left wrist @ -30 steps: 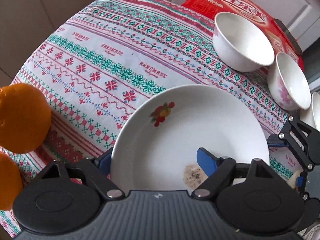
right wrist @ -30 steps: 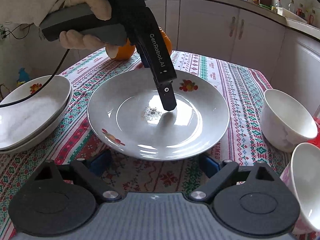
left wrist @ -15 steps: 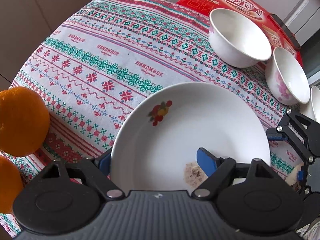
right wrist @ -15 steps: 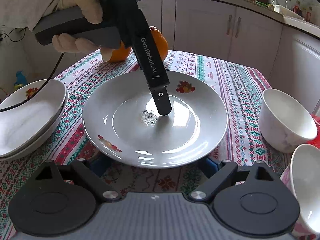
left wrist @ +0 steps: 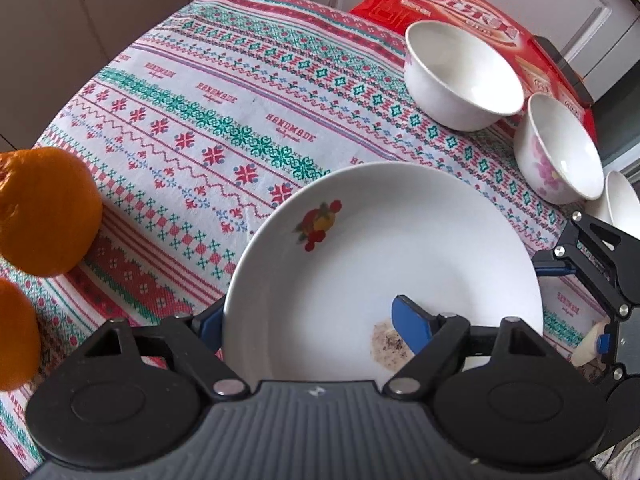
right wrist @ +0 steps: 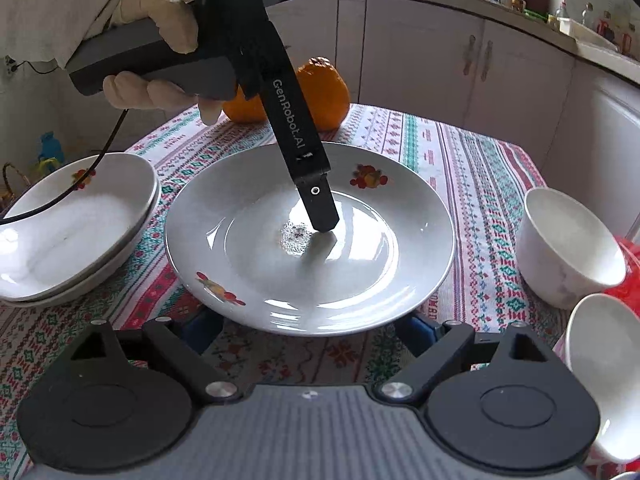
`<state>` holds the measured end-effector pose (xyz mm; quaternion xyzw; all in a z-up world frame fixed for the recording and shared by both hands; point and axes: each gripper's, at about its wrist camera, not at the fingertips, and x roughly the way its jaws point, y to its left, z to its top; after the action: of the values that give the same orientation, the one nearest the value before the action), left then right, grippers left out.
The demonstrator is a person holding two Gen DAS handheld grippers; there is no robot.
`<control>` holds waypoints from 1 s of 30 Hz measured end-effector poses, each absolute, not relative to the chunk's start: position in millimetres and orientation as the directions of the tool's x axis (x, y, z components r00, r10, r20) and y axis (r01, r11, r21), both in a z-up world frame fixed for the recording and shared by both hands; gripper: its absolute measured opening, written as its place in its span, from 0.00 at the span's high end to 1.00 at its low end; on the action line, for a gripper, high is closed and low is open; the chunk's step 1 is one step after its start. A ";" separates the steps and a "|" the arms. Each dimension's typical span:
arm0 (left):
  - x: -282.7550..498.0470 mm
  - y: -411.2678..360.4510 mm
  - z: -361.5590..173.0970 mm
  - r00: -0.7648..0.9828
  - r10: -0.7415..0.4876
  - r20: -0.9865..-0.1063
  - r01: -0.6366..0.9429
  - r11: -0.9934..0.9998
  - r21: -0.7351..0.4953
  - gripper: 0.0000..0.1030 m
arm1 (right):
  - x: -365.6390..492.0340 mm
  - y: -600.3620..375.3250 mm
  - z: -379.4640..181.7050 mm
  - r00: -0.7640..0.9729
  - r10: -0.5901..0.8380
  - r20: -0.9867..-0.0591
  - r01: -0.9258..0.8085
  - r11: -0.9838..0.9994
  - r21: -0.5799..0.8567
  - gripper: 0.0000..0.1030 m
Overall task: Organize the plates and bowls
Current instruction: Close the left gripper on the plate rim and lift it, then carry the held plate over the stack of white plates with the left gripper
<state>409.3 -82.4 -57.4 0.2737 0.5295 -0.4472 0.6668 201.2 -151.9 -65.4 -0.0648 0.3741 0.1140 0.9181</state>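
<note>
A white plate (left wrist: 400, 248) with fruit prints and a dried food stain lies on the patterned tablecloth. My left gripper (left wrist: 310, 324) points down over its near edge. One blue pad is over the stained floor and the other is outside the rim, and the jaws are closing without pinching the plate. In the right wrist view the plate (right wrist: 360, 272) has one left finger (right wrist: 320, 216) touching its middle. My right gripper (right wrist: 308, 330) stands open at the plate's near rim, fingertips partly under it, and shows at the right edge (left wrist: 592, 276) of the left view.
Two stacked plates (right wrist: 72, 224) sit left of the plate. Three white bowls (left wrist: 460, 76) (left wrist: 560, 152) (left wrist: 624, 204) stand beside a red packet (left wrist: 452, 4). Oranges (left wrist: 44, 208) (right wrist: 320, 96) lie at the table's edge. A gloved hand (right wrist: 160, 12) holds the left gripper. Kitchen cabinets (right wrist: 440, 60) stand behind.
In the right wrist view the plate's near rim has come closer and now covers the right fingertips. The left gripper's finger stays on the plate's middle.
</note>
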 end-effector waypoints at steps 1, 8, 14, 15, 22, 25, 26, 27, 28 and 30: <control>407.5 -80.7 -54.5 0.042 -0.313 -0.949 0.885 0.452 -0.110 0.20 | 199.5 -151.7 -63.6 0.695 0.163 -0.700 -0.262 0.964 -0.036 0.08; 392.5 -71.1 -37.5 0.071 -0.324 -0.943 0.880 0.465 -0.094 0.20 | 189.0 -149.3 -51.1 0.701 0.187 -0.688 -0.291 0.956 -0.037 0.08; 377.7 -54.7 -22.0 0.101 -0.344 -0.933 0.863 0.497 -0.091 0.20 | 178.9 -142.3 -42.6 0.705 0.208 -0.678 -0.327 0.944 -0.050 0.08; 375.5 -51.4 -20.3 0.105 -0.345 -0.933 0.860 0.503 -0.089 0.20 | 177.6 -141.2 -40.9 0.704 0.214 -0.677 -0.335 0.941 -0.051 0.08; 360.7 -22.8 -6.9 0.141 -0.350 -0.926 0.830 0.551 -0.082 0.20 | 169.0 -128.9 -30.1 0.699 0.270 -0.662 -0.394 0.918 -0.041 0.08; 355.5 -10.4 -3.9 0.159 -0.348 -0.924 0.816 0.573 -0.076 0.20 | 167.3 -121.2 -26.8 0.694 0.290 -0.659 -0.419 0.907 -0.042 0.08; 353.7 -5.3 -3.1 0.163 -0.349 -0.923 0.809 0.582 -0.078 0.20 | 166.6 -118.5 -26.0 0.692 0.297 -0.658 -0.427 0.903 -0.041 0.08; 352.0 -0.6 -2.5 0.166 -0.351 -0.922 0.803 0.590 -0.080 0.20 | 166.3 -116.0 -25.3 0.689 0.304 -0.658 -0.436 0.899 -0.041 0.08; 350.1 4.8 -2.0 0.169 -0.352 -0.921 0.796 0.599 -0.083 0.20 | 165.6 -113.1 -24.8 0.685 0.312 -0.658 -0.447 0.894 -0.040 0.08; 345.6 15.7 -1.6 0.177 -0.353 -0.919 0.783 0.616 -0.086 0.20 | 163.7 -108.0 -24.2 0.675 0.330 -0.659 -0.466 0.884 -0.035 0.08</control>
<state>345.6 15.7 -1.6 0.2094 0.5133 -0.3848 0.7380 163.7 -108.0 -24.2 -0.1007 0.3383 0.2188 0.9097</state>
